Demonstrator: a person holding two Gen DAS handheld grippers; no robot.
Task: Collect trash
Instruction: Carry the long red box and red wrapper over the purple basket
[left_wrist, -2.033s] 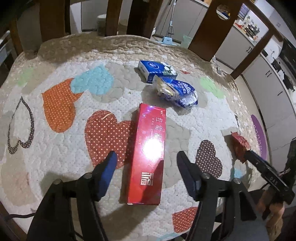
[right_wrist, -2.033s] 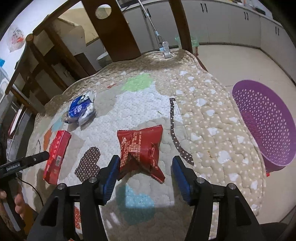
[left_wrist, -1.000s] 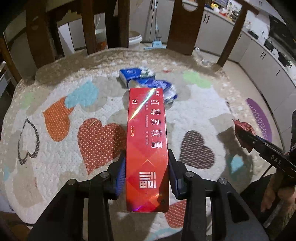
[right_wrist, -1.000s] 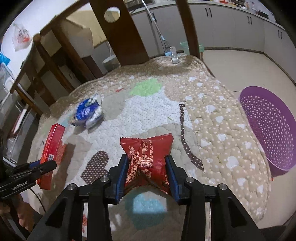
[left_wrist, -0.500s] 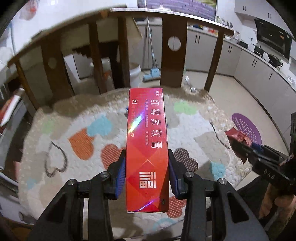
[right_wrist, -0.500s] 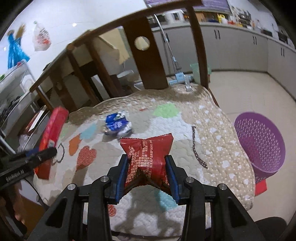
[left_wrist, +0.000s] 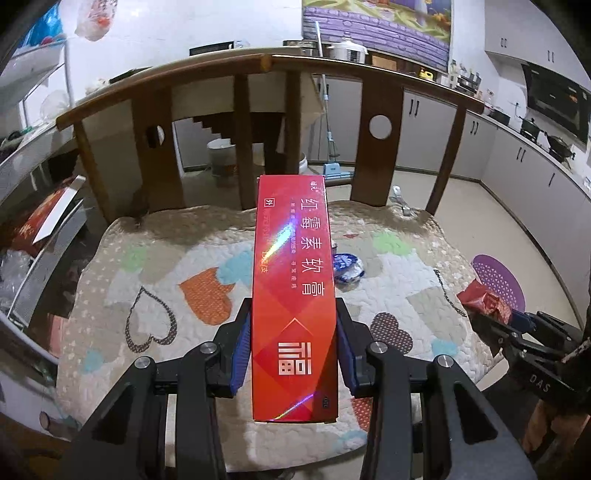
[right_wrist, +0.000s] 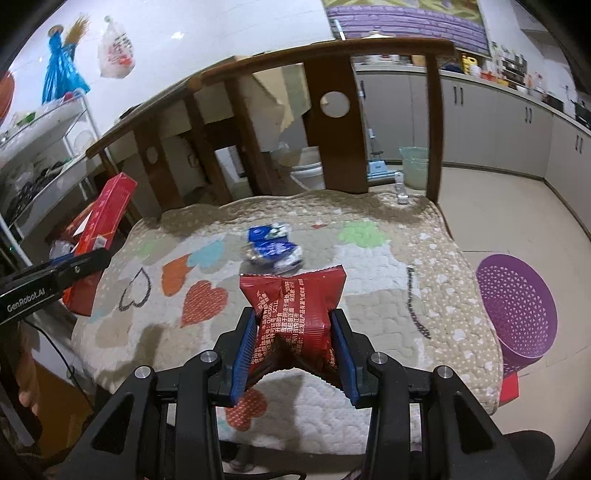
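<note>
My left gripper is shut on a long red box with white lettering, held up above the quilted cover. The same red box shows at the left of the right wrist view. My right gripper is shut on a crumpled dark red snack wrapper, also lifted off the cover; the wrapper appears at the right edge of the left wrist view. Two blue-and-white packets lie on the cover further back. A purple basket stands on the floor to the right.
A wooden rail with posts runs behind the cover. Kitchen cabinets line the far right wall. A metal shelf rack stands at the left. A mop and a pale bucket are on the floor beyond the rail.
Both grippers closed on their items two seconds back and have since risen and tilted up. The cover now lies lower in both views and more of the room shows.
</note>
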